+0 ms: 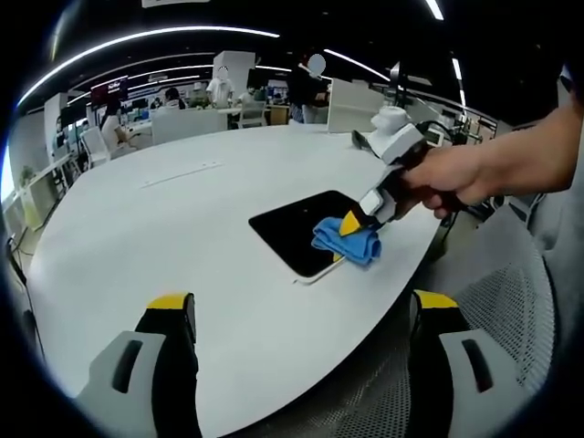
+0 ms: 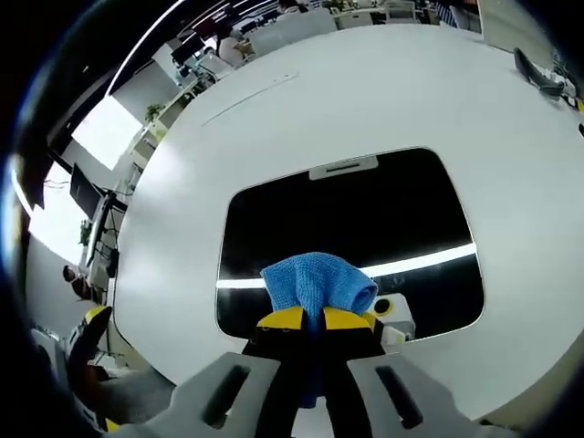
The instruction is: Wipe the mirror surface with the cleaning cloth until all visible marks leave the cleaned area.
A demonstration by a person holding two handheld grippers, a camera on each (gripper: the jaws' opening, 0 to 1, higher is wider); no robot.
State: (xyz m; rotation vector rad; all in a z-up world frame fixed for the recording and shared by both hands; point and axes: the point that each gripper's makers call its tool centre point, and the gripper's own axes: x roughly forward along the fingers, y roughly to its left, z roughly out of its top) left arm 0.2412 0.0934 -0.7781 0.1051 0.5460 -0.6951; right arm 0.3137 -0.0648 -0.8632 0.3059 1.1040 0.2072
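Blue microfibre is what we are seeing bunched between the yellow-tipped jaws of our right tool: the jaws are closed tight on the cleaning cloth, which is pressing down on the dark glass of the mirror. The mirror is lying flat on the white surface, near the edge closest to us, and a bright ceiling light is reflecting as a pale band across its near half. In the left gripper view we are looking at the same scene from the side: the right tool, held by a hand, is pinning the cloth onto the near corner of the mirror. Our left tool is hanging over the surface well apart from the mirror, its jaws spread wide and gripping nothing. A black object is resting on the far side of the surface.
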